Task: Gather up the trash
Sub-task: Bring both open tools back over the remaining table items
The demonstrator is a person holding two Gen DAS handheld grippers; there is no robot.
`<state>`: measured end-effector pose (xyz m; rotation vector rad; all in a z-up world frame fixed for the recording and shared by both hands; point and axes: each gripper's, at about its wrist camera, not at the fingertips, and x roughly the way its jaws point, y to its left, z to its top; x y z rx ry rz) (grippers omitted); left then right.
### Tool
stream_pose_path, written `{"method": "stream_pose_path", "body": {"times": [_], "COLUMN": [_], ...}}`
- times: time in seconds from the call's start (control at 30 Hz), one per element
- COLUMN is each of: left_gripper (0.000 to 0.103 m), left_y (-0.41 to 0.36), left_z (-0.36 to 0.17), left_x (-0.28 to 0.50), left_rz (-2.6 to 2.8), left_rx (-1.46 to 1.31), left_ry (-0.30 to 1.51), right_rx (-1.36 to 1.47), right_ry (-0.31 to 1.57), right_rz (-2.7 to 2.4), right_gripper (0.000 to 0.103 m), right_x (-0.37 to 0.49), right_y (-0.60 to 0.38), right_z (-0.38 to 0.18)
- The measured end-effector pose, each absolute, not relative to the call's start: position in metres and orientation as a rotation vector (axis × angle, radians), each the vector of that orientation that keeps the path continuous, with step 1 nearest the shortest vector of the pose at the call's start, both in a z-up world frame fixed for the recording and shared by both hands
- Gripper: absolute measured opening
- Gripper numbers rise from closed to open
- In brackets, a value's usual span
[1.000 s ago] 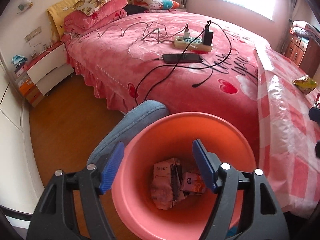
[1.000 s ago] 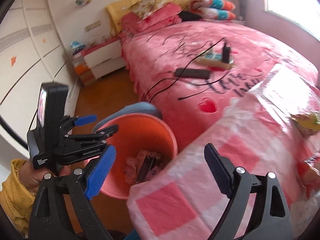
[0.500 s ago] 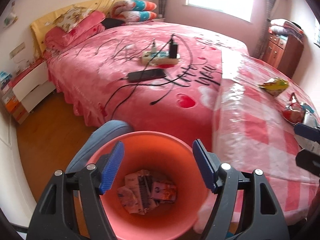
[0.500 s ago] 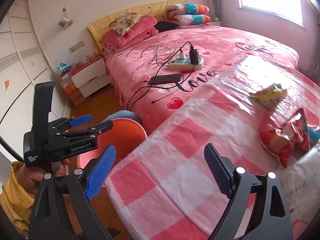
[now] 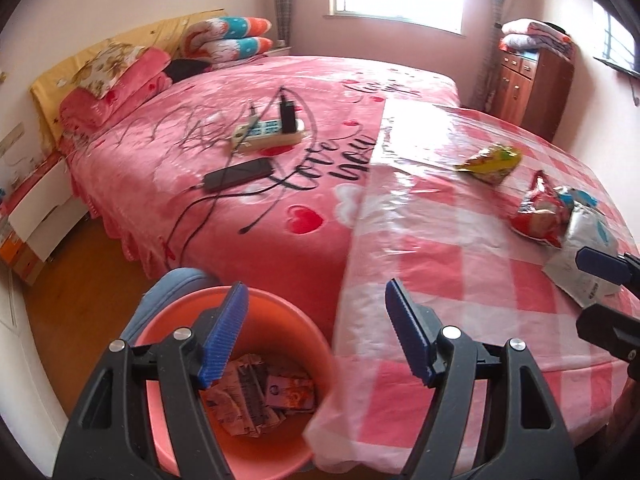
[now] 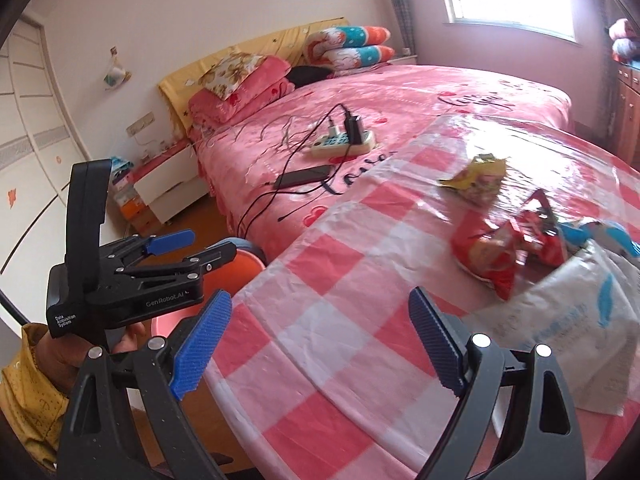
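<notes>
We read this as the reach for the next piece of rubbish: some trash is already binned and both claws are empty. Our left gripper (image 5: pixel 316 334) stands with its jaws wide apart, nothing between them, hovering above the orange bin (image 5: pixel 280 308), which sits on the floor at about 7 o'clock in the left wrist view, tucked against the edge of the checked plastic cloth (image 5: pixel 460 280). Crumpled wrappers (image 5: pixel 256 396) already lie in the bottom of the bin.

Our right gripper (image 6: pixel 320 340) is likewise spread wide and holds nothing, poised over the cloth. The trash left to collect lies toward 2 o'clock in the right wrist view: a red snack bag (image 6: pixel 504 248), just beside it a white pouch (image 6: pixel 560 320) at 3 o'clock, and farther off a yellow wrapper (image 6: pixel 478 178) near 1 o'clock. A blue-and-white scrap (image 6: pixel 612 234) seems to sit behind the red bag, though the fisheye edge blurs it and we cannot say what it is.

Next we would carry the right claw forward to the nearest piece, probably the white pouch or red bag, lower the jaws around a raised fold, and close. The slick cloth may let thin packaging slide, so a crumpled ridge is the better bite.
</notes>
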<state>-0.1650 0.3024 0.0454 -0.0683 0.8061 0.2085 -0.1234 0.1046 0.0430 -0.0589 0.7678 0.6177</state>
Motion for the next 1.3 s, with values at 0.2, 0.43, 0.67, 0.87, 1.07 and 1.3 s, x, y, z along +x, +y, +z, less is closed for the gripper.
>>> {"method": "stream_pose_path", "body": {"times": [0.2, 0.43, 0.67, 0.87, 1.07, 1.3], "left_gripper": [0.072, 0.072, 0.072, 0.072, 0.072, 0.072], "left_y": [0.269, 0.235, 0.206, 0.182, 0.160, 0.131], "left_z": [0.049, 0.051, 0.049, 0.048, 0.050, 0.051], "left_x": [-0.157, -0.147, -0.138, -0.130, -0.117, -0.087], "left_rz": [0.149, 0.086, 0.024, -0.032, -0.093, -0.203], "left_rx": [-0.028, 0.013, 0.047, 0.075, 0.095, 0.126], "left_ry": [0.803, 0.803, 0.810, 0.818, 0.821, 0.844], "right_rx": [-0.027, 0.014, 0.052, 0.106, 0.180, 0.324], "right_ry": [0.759, 0.743, 0.736, 0.738, 0.760, 0.810], "right_rz": [0.579, 0.539, 0.491, 0.439, 0.402, 0.417], "right_gripper": [0.089, 0.089, 0.089, 0.089, 0.089, 0.089], "right_x": [-0.127, -0.130, -0.131, -0.130, -0.128, -0.127], "right_y": [0.077, 0.048, 0.017, -0.014, -0.045, -0.074], "right_z": [0.043, 0.046, 0.046, 0.043, 0.037, 0.032]}}
